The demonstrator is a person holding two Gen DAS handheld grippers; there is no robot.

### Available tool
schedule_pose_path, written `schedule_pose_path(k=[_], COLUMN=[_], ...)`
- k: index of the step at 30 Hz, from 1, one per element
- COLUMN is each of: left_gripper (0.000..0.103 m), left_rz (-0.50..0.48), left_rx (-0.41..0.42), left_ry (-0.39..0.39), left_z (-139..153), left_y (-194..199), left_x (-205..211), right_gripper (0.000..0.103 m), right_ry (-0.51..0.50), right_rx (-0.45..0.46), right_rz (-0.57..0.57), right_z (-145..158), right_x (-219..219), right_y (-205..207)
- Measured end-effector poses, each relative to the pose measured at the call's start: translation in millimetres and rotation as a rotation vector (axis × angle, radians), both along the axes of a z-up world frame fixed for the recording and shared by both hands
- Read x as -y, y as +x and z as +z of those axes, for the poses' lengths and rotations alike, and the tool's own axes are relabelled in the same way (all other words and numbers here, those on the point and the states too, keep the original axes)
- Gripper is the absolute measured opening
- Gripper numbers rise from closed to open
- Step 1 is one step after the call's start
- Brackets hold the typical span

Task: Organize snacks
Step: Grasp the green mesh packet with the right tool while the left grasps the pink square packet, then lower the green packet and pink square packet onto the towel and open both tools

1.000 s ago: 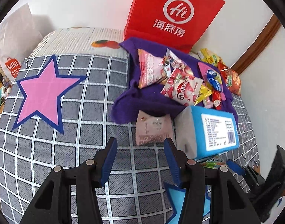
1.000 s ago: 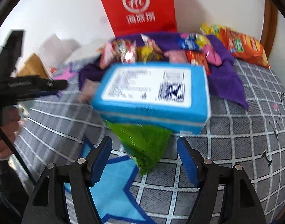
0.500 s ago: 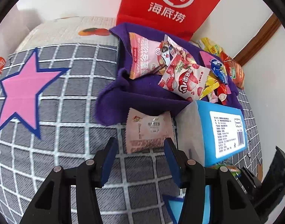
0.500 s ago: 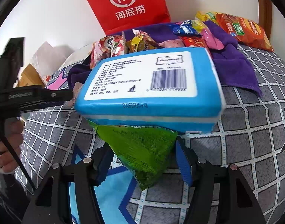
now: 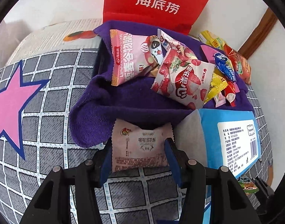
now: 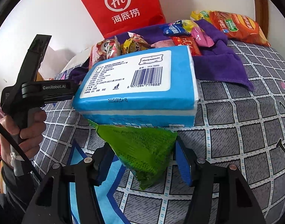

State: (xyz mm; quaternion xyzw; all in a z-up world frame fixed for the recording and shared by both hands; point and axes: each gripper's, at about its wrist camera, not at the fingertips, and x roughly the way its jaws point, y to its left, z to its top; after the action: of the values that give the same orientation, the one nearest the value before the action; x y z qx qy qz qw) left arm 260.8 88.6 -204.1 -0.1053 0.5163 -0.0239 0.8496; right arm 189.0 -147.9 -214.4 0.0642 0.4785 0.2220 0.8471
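Green packet [image 6: 142,149] at lower centre now sits pinched in the right gripper [image 6: 142,160], whose fingers have just closed, ready for sorting, while the left gripper [image 5: 138,155] has dropped to straddle the pink packet [image 5: 140,147], fingers open.

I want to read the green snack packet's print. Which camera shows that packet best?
The right wrist view: the green snack packet fills the space between the right claw fingers, its front edge tucked under the blue tissue pack. The left wrist view shows only a green sliver beneath that pack, near the picture's right edge.
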Motion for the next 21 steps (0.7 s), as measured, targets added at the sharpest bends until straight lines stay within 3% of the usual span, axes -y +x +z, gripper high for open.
schedule_pose_path(k=[4, 6, 9, 16, 21], left_gripper=[0.043, 0.031, 0.022, 0.011, 0.009], left_rz=[0.000, 0.008, 0.002, -0.003, -0.011], left_rx=[0.011, 0.022, 0.032, 0.068, 0.099], left_ry=[-0.007, -0.014, -0.067, -0.108, -0.113], left_z=[2.7, 7.5, 15.6, 27.8, 39.3], left_y=[0.3, -3.2, -7.8, -28.9, -45.4], left_x=[0.2, -4.8, -13.8, -26.4, -29.7], right_gripper=[0.061, 0.061, 0.060, 0.059, 0.057], right_ry=[-0.003, -0.004, -0.006, -0.007, 0.005], right_rx=[0.005, 0.007, 0.013, 0.027, 0.046], right_rz=[0.001, 0.001, -0.002, -0.008, -0.004], right_z=[1.0, 2.7, 5.5, 17.0, 29.0], right_x=[2.1, 0.8, -0.6, -2.8, -3.7], right_y=[-1.3, -1.7, -3.5, -12.7, -19.1])
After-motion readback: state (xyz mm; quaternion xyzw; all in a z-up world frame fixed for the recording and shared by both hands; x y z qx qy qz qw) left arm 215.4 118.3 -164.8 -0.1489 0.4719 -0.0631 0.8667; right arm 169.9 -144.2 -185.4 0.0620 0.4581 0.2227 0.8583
